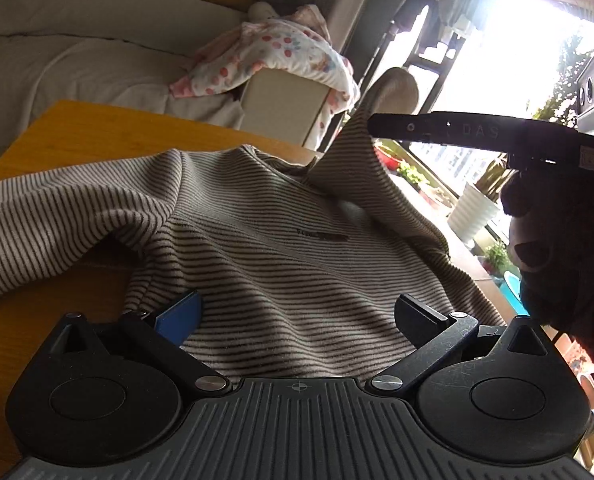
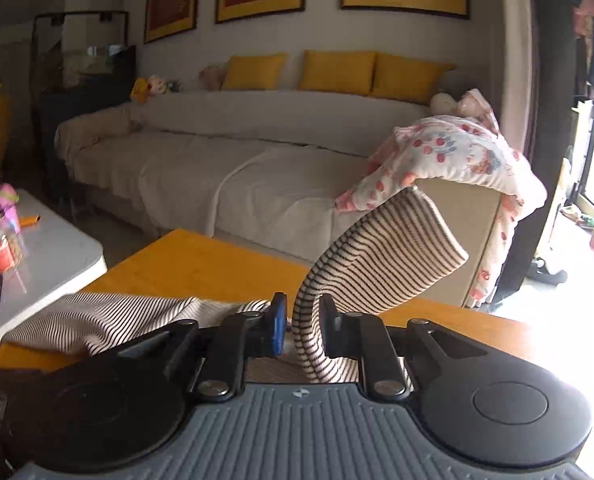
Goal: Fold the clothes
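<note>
a living room with a long beige sofa (image 2: 201, 160) draped in soft throws, mustard cushions (image 2: 337, 70) along its back, and a floral blanket (image 2: 457, 156) slung over the boxy armrest at the right of the frame. in front stands a smooth, honey-coloured wooden surface (image 2: 201, 260).

a ribbed sweater (image 1: 257, 240), beige with thin dark stripes and a soft fuzzy knit, lies spread over the surface at the centre of the left wrist view, a small dark label on its chest. one sleeve droops in a loose fold toward the left edge of the frame.

the left gripper (image 1: 297, 312) sits low over the hem, its black fingers spread wide on either side of the cloth, a blue pad on the left one; they pinch nothing.

the right gripper (image 2: 303, 332) has its fingers drawn close around the other sleeve (image 2: 381, 256), which stands up between them in a curved tube, cuff flopping to the right. the right finger presses the knit; a slim gap shows by the blue pad (image 2: 278, 330).
</note>
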A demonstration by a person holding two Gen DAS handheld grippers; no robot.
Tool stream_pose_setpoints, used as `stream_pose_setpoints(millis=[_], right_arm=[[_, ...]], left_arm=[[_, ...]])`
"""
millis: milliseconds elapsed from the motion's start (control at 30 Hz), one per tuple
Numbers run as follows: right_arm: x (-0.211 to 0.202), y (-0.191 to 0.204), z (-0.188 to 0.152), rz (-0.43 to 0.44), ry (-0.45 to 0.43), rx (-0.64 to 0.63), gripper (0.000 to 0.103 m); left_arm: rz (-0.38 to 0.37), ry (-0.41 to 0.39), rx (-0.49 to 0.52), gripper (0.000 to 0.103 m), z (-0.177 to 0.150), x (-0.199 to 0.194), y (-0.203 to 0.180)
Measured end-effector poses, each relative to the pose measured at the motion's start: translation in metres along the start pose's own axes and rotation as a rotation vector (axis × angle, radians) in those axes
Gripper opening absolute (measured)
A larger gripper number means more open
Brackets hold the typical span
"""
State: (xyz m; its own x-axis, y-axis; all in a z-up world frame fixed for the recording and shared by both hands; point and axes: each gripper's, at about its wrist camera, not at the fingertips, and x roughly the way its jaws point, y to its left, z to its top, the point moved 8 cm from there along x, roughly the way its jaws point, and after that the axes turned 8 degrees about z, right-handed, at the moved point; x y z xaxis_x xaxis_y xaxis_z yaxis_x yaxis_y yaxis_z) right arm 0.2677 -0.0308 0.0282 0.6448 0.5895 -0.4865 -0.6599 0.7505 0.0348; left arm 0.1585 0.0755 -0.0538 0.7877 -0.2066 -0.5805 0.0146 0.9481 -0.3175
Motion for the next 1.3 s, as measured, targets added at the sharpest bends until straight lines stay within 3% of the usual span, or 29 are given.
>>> stream_pose_setpoints(millis=[33, 133, 267, 400, 500, 567, 633, 733, 900, 1067, 1200, 1300], right_arm=[[0.003, 0.014, -0.008, 0.035, 0.024, -0.023, 0.046], [0.0, 0.027, -0.017, 0.074, 0.028, -0.046, 0.054], [-0.012, 0.008, -0.02, 0.082, 0.006, 0.025, 0.056], [-0.009, -0.022, -0.034, 0.002, 0.026, 0.073, 0.056], [-0.014, -0.04, -0.056, -0.01, 0.041, 0.148, 0.056], [-0.017, -0.055, -0.074, -0.017, 0.062, 0.225, 0.056], [-0.016, -0.072, -0.096, -0.044, 0.1, 0.301, 0.056], [-0.022, -0.083, -0.108, -0.04, 0.056, 0.346, 0.055], [-0.024, -0.077, -0.112, -0.06, 0.02, 0.323, 0.061], [-0.025, -0.081, -0.108, -0.043, -0.007, 0.354, 0.064], [-0.03, -0.09, -0.11, -0.045, -0.039, 0.422, 0.076], [-0.03, -0.099, -0.114, -0.04, -0.039, 0.491, 0.076]], left_arm=[[-0.003, 0.0, -0.004, 0.103, 0.0, 0.0, 0.0], [-0.015, -0.002, -0.019, 0.103, 0.0, -0.001, 0.002], [-0.026, -0.003, -0.034, 0.103, 0.001, -0.001, 0.005], [-0.031, 0.014, -0.019, 0.103, 0.001, -0.001, 0.002], [-0.074, 0.046, -0.03, 0.103, 0.004, -0.008, 0.002], [-0.136, 0.013, -0.066, 0.103, 0.016, -0.02, 0.001], [-0.127, -0.025, -0.101, 0.103, 0.029, -0.032, 0.006], [-0.081, -0.034, -0.208, 0.103, 0.036, -0.047, 0.028], [-0.011, -0.014, -0.568, 0.101, 0.023, -0.056, 0.086], [0.106, -0.037, -0.773, 0.096, 0.018, -0.056, 0.13], [0.153, -0.037, -0.835, 0.082, 0.014, -0.052, 0.148], [0.202, -0.075, -0.856, 0.075, 0.019, -0.048, 0.157]])
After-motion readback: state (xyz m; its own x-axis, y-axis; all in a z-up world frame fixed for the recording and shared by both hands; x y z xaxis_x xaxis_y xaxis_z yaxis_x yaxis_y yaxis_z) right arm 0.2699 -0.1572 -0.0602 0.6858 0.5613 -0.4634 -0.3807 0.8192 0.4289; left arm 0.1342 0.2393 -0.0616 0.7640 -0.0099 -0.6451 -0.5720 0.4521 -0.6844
